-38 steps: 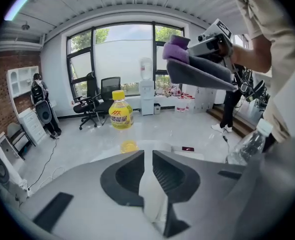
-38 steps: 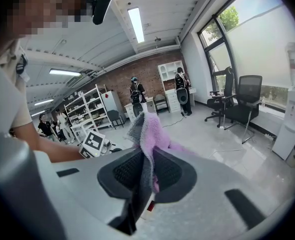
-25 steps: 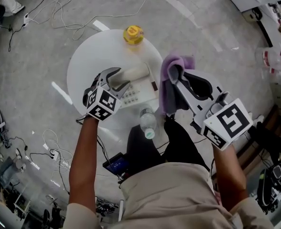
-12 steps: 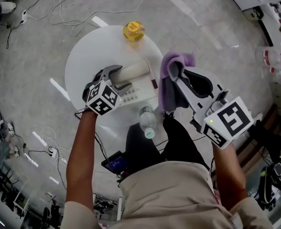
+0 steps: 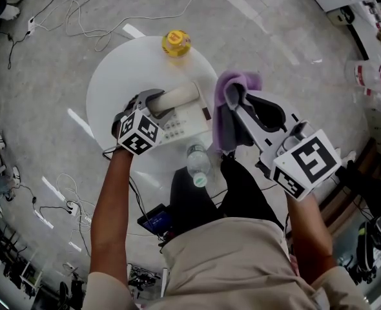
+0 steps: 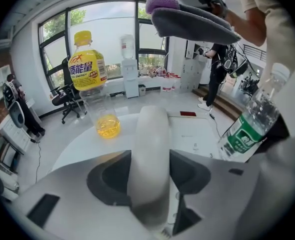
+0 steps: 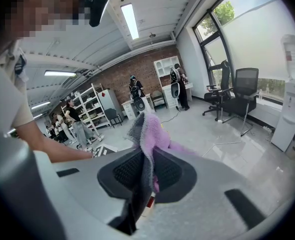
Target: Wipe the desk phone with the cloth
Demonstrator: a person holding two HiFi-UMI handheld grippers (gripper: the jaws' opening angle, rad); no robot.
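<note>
While over white table (image 5: pixel 113 76), grey floor (image 5: pixel 274 37): L tongs (image 6: pixel 150 176) closing on handset (image 5: pixel 181 95), R tongs (image 7: pixel 146 173) gripping cloth (image 7: pixel 151 129).

Bright daylight throughout, with no dim corners. Pours in through tall windows (image 6: pixel 112 19) in the left gripper view, washed almost white by glare. Adds ceiling strip lights (image 7: pixel 130 19) in the right gripper view. Lays pale reflected streaks across the glossy floor (image 5: pixel 274 37) and nearly blows out the white tabletop (image 5: pixel 119 76). Bends hard toward the edges, with dark rounded corners in both gripper views. Slightly soft on the cloth (image 7: pixel 146 139) nearest the lens, sharper farther off.
</note>
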